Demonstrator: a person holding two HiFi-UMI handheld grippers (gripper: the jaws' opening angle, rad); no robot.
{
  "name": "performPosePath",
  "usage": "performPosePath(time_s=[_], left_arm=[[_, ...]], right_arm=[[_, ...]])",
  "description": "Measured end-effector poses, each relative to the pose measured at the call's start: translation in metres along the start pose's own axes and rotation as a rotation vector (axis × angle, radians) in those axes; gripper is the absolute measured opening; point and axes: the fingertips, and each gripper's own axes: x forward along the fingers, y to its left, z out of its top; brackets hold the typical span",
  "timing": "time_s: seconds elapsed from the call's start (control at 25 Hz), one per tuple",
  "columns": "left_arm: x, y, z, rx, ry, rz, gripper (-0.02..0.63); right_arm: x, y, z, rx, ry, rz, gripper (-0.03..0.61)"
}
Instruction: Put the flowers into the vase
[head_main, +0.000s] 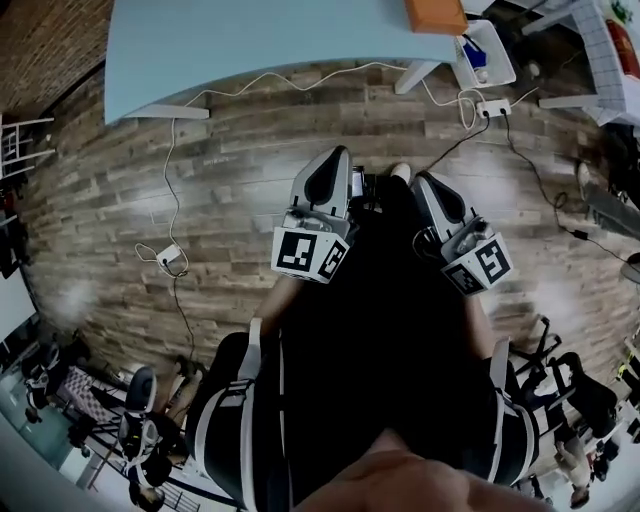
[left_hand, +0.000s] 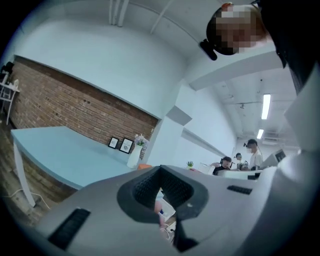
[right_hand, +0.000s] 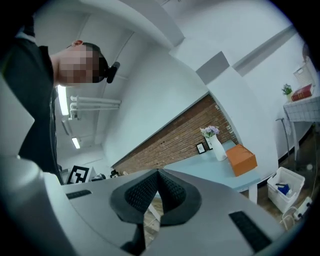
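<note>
A white vase (right_hand: 218, 148) holding pale purple flowers (right_hand: 210, 131) stands far off on the light blue table (right_hand: 200, 167), against the brick wall. The left gripper view shows the same vase (left_hand: 134, 154) and flowers (left_hand: 140, 139) at the table's back. In the head view both grippers are held close in front of the person, over the wooden floor and short of the table (head_main: 250, 50). The left gripper (head_main: 330, 178) is shut with nothing in it. Beside it, the right gripper (head_main: 440, 195) is likewise shut and holds nothing.
An orange box (right_hand: 241, 158) lies on the table next to the vase. A white bin (head_main: 485, 55) stands on the floor by the table leg. Power strips (head_main: 170, 255) and white cables run across the floor. People sit at desks in the background (left_hand: 225, 165).
</note>
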Motion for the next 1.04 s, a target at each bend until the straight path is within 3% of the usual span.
performPosePath(time_s=[0.12, 0.2, 0.44, 0.6, 0.8, 1.04], left_arm=[[-0.022, -0.015, -0.01, 0.083, 0.049, -0.02, 0.044], [-0.021, -0.013, -0.003, 0.077, 0.03, 0.022, 0.044], [0.015, -0.011, 0.009, -0.018, 0.011, 0.071, 0.044], [0.022, -0.032, -0.001, 0.005, 0.026, 0.058, 0.044], [0.04, -0.018, 0.016, 0.018, 0.021, 0.035, 0.044], [0.025, -0.034, -0.007, 0.039, 0.019, 0.03, 0.044]], right_arm=[[-0.016, 0.013, -0.017, -0.141, 0.063, 0.0, 0.017], [-0.011, 0.014, -0.021, -0.186, 0.1, 0.03, 0.017], [0.01, -0.003, -0.009, -0.165, 0.105, 0.081, 0.017], [-0.004, -0.017, -0.005, -0.145, 0.087, 0.072, 0.017], [0.025, -0.025, 0.006, -0.152, 0.096, 0.082, 0.017], [-0.002, -0.025, -0.011, -0.157, 0.097, 0.079, 0.017]])
